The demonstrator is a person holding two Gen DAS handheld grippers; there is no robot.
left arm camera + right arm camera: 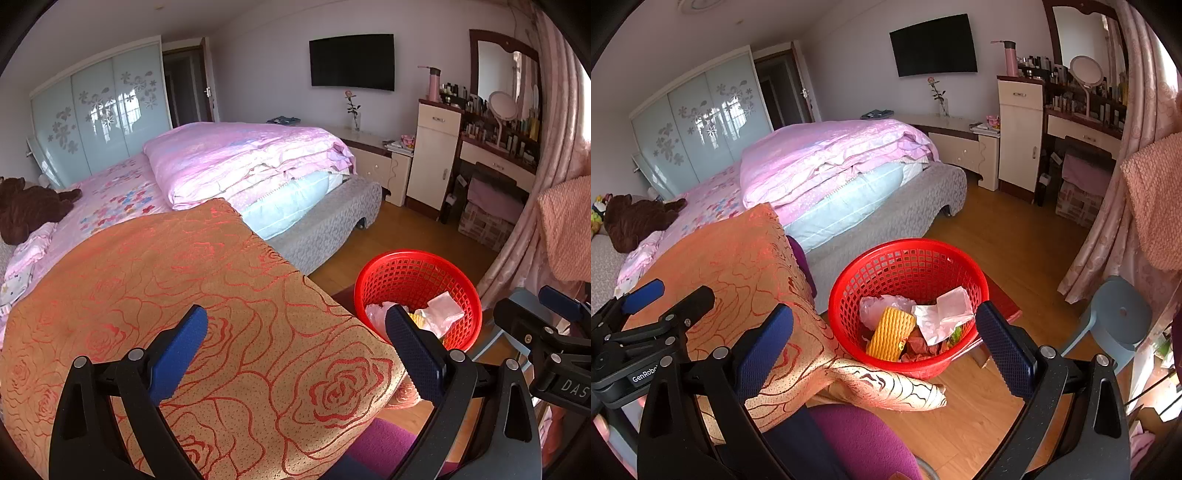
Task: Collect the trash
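A red mesh basket [908, 266] stands on a low dark-red stool beside the bed. Inside lie a yellow foam net sleeve [891, 334], crumpled white paper [945, 312], a clear plastic bag [877, 306] and reddish scraps. My right gripper [884, 336] hangs open above and in front of the basket, holding nothing. My left gripper [295, 336] is open over an orange rose-patterned cloth [166, 295], with the basket [417, 280] to its right. Each gripper shows at the edge of the other's view.
A bed with a folded pink quilt [240, 158] fills the left. A grey-blue plastic stool [1119, 317] stands right of the basket. Pink curtains [1108, 206], a dresser with bottles [1082, 107] and wooden floor [1015, 236] lie beyond. A purple cushion [864, 439] sits below.
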